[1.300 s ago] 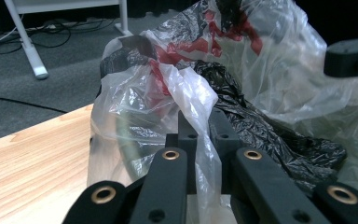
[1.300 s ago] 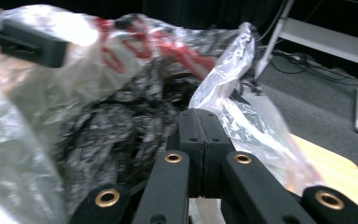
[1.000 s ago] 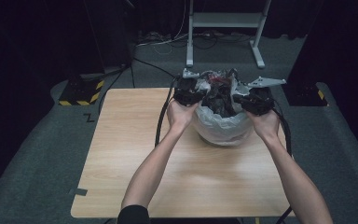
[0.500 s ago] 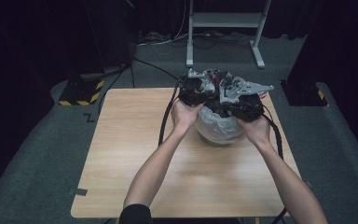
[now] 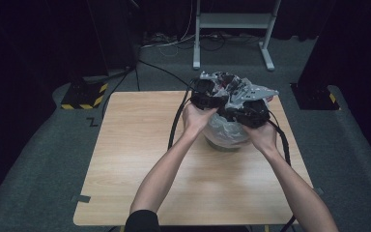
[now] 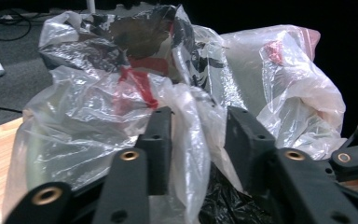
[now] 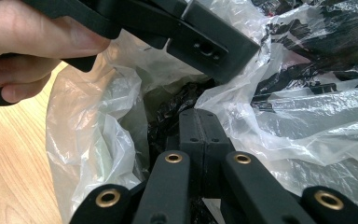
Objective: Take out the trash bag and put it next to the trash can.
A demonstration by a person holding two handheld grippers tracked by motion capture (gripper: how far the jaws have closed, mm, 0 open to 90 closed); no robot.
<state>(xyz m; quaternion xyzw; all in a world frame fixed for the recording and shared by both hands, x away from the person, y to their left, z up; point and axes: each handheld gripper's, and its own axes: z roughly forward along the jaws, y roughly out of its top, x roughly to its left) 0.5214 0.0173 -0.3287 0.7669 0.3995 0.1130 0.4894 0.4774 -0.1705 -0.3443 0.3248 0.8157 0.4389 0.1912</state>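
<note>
High view: a crinkled clear plastic bag (image 5: 224, 130) lining a round bin sits far right on the pale wood tabletop (image 5: 140, 159). Left gripper (image 6: 198, 135) fingers have just been opening, film loose between them; right gripper (image 7: 199, 133) fingers together.

Left tongs (image 6: 198, 140) just opening, jaws apart; right tongs (image 7: 204, 135) closed tight.

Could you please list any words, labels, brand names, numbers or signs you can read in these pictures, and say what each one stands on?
No text can be read in any of the views.
Clear plastic bag: red and dark patches show through it, too crumpled to tell whether they are print.
Floor: a dark Z-shaped mark beside the table, possibly tape rather than a letter.
Block on the floor: yellow-and-black hazard stripes, no words.
</note>
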